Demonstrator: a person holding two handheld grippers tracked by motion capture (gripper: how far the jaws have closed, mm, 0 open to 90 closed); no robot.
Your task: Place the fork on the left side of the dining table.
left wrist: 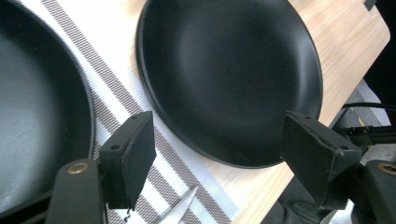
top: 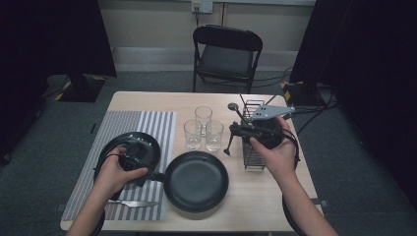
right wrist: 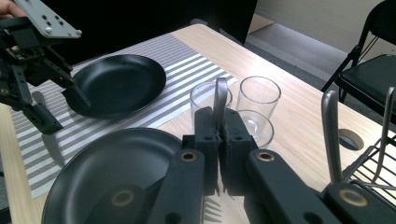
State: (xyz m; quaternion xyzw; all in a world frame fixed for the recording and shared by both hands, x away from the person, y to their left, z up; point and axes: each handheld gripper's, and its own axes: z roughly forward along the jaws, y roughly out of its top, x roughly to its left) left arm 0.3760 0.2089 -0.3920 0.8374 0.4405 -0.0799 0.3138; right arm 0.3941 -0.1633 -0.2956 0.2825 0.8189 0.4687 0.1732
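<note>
My right gripper point(top: 235, 130) point(right wrist: 219, 122) is shut on a metal fork point(top: 228, 146) point(right wrist: 219, 99), held just left of the wire cutlery rack point(top: 253, 153). The fork's rounded handle end points up and its tines hang below the jaws. My left gripper point(top: 135, 156) point(left wrist: 219, 140) hovers open over the near edge of a black plate point(top: 147, 140) point(left wrist: 229, 79), which lies on a striped placemat point(top: 152, 123). Nothing is between its pads. A black frying pan point(top: 196, 181) point(left wrist: 42, 116) point(right wrist: 107, 177) sits beside the plate.
Three clear glasses point(top: 202, 129) point(right wrist: 259, 100) stand in a cluster behind the pan. More metal handles point(right wrist: 329, 135) rise from the rack point(right wrist: 373, 172). A knife point(top: 133, 202) point(left wrist: 180, 210) lies at the placemat's near edge. A folding chair point(top: 226, 49) stands beyond the table.
</note>
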